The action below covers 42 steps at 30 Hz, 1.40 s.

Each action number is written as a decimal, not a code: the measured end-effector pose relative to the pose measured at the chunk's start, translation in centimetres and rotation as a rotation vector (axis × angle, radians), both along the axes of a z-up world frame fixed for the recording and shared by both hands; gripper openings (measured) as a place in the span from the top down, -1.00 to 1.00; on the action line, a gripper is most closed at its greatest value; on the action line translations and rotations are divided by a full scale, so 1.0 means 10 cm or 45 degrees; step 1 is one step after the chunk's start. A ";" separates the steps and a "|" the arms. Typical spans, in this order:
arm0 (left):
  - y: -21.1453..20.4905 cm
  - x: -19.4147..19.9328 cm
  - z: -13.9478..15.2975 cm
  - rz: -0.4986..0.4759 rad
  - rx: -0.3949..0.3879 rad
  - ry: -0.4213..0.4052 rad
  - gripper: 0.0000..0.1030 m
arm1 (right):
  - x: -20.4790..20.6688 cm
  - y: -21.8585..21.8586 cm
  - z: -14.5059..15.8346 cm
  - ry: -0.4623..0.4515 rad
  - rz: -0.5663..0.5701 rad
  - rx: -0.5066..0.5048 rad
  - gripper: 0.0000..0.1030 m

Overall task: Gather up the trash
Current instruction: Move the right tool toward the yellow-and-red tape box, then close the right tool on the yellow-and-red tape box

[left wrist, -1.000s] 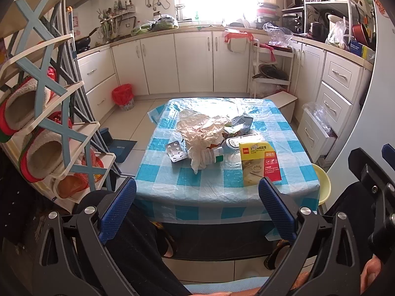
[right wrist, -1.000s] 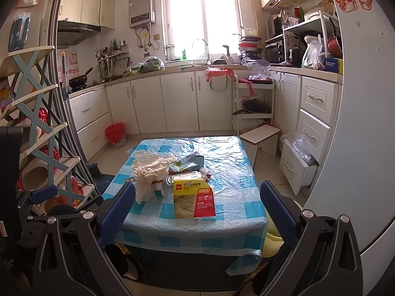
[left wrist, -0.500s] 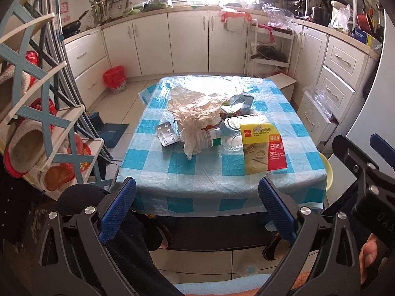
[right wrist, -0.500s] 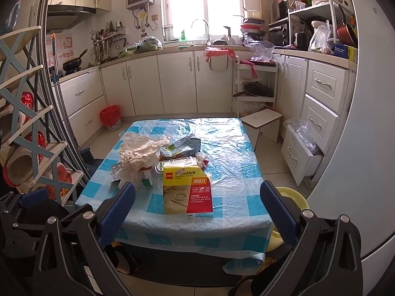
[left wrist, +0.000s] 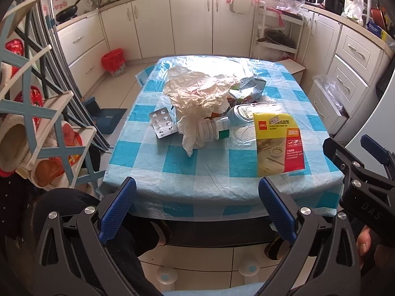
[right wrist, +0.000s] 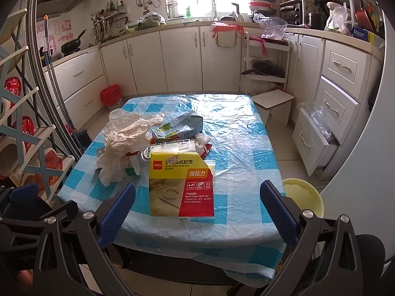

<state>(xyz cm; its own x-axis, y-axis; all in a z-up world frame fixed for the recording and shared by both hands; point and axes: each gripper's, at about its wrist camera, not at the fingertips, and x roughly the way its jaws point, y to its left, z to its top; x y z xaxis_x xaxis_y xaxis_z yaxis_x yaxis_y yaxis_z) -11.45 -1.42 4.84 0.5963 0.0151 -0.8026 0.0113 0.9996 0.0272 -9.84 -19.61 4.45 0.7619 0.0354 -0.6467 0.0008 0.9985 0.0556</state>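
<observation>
Two grippers hang at the near edge of a low table (left wrist: 172, 172) covered in blue-checked plastic, both with blue-padded jaws spread wide and holding nothing. At the far left a red waste bin (left wrist: 113, 61) stands on the floor by the cabinets, well apart from the table. The left gripper (left wrist: 197, 207) faces the trash pile: a silver blister pack (left wrist: 163, 122) lies leftmost, just beside crumpled white paper (left wrist: 197, 93), which touches a tipped plastic bottle (left wrist: 217, 129). Right of these lies a yellow and red tape package (left wrist: 279, 143), near the table's near edge. The right gripper (right wrist: 197, 207) points at that package, with a yellow basin (right wrist: 303, 194) on the floor to its right.
</observation>
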 end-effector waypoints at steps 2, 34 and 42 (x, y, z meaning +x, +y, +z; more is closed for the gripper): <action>0.03 0.08 -0.08 0.011 -0.016 0.027 -0.85 | 0.10 -0.05 -0.08 0.018 0.016 0.009 -0.88; 0.12 0.70 -0.31 0.020 0.038 0.058 -0.85 | 0.62 -0.48 -0.65 0.179 0.283 0.511 0.95; 0.05 1.12 -0.25 -0.040 0.116 -0.015 -0.85 | 0.62 -0.62 -0.50 0.045 0.245 0.533 0.95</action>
<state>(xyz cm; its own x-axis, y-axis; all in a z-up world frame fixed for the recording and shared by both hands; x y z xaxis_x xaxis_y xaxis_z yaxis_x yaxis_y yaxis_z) -0.25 -0.93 2.29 0.6072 0.0689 -0.7916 0.0415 0.9921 0.1182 -3.62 -25.76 -0.60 0.6935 0.4376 -0.5724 -0.1729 0.8723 0.4574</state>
